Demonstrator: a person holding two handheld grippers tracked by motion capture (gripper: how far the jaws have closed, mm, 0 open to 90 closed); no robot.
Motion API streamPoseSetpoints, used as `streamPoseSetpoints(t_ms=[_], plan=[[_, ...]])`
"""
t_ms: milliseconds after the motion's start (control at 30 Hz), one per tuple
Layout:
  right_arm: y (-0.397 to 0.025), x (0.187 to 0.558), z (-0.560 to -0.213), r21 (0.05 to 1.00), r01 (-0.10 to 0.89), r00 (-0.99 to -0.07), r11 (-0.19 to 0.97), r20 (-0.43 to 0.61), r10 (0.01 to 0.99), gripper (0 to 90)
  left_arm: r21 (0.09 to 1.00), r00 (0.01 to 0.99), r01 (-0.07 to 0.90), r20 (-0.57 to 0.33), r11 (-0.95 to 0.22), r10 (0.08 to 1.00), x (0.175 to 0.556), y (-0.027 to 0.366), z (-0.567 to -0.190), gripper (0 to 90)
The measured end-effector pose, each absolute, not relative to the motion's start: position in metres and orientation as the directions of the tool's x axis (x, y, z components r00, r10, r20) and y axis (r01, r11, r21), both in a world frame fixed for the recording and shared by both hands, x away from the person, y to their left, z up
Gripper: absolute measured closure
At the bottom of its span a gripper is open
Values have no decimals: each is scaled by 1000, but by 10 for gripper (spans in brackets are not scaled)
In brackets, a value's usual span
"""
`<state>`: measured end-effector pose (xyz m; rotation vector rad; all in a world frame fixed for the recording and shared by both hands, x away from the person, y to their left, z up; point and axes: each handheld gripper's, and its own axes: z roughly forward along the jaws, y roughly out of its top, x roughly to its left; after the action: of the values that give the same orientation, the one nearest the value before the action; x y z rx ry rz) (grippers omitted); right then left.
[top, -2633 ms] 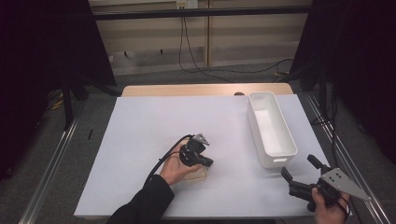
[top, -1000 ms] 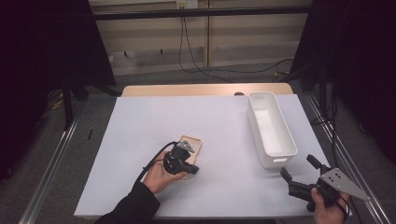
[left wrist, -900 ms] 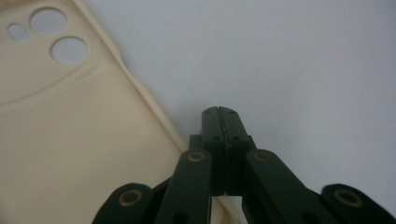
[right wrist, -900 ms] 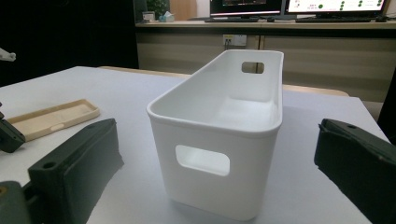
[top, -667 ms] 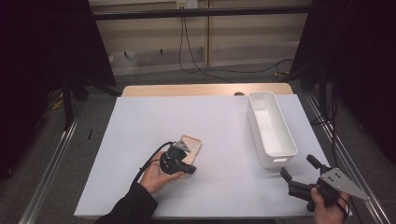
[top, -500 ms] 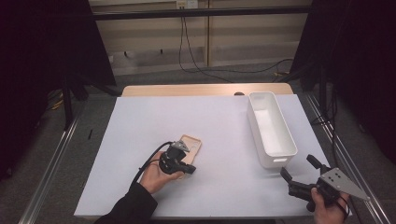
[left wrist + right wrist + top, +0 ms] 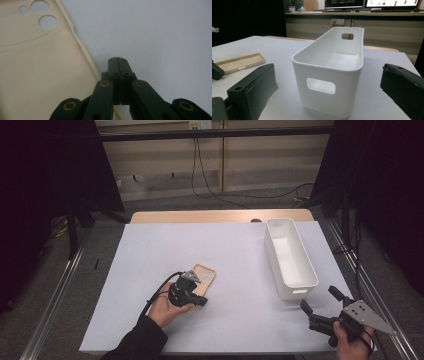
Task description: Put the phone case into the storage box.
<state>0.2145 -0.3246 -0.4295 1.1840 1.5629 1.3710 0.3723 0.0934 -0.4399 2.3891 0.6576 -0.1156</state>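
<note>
In the high view, the flat beige silicone phone case (image 7: 204, 277) lay on the white-covered surface (image 7: 150, 250), somewhat left of its middle and nearer the near edge. The left claw (image 7: 200, 300), held in the person's left hand (image 7: 167, 307), sat at the case's near end. The long white plastic bin (image 7: 290, 257) stood along the right edge, and the right claw (image 7: 320, 305) hovered by the near right corner, just short of the bin's near end.

In the left gripper view, the left claw (image 7: 119, 62) had its jaws pressed together with nothing between them, its tip over bare surface just beside the case's (image 7: 37, 75) edge.

In the right gripper view, the right claw (image 7: 327, 85) was spread wide, jaws either side of the bin (image 7: 332, 72), with the case (image 7: 239, 62) lying off to the left.
</note>
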Motion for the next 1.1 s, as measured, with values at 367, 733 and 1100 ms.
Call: streamPoseSetpoints(t_ms=[367,733,1100], plan=[[-324,215,-430,985,170,-308,8,46,950,0,607,875,474,-247,-637,416,370,96,-439,900],[-324,215,-429,986,169,-309,7,47,950,0,731,894,412,-210,-543,396,363,100,-426,739],[-324,215,-429,985,170,-307,7,47,951,0,795,891,381,-179,-472,418,357,107,-415,517]])
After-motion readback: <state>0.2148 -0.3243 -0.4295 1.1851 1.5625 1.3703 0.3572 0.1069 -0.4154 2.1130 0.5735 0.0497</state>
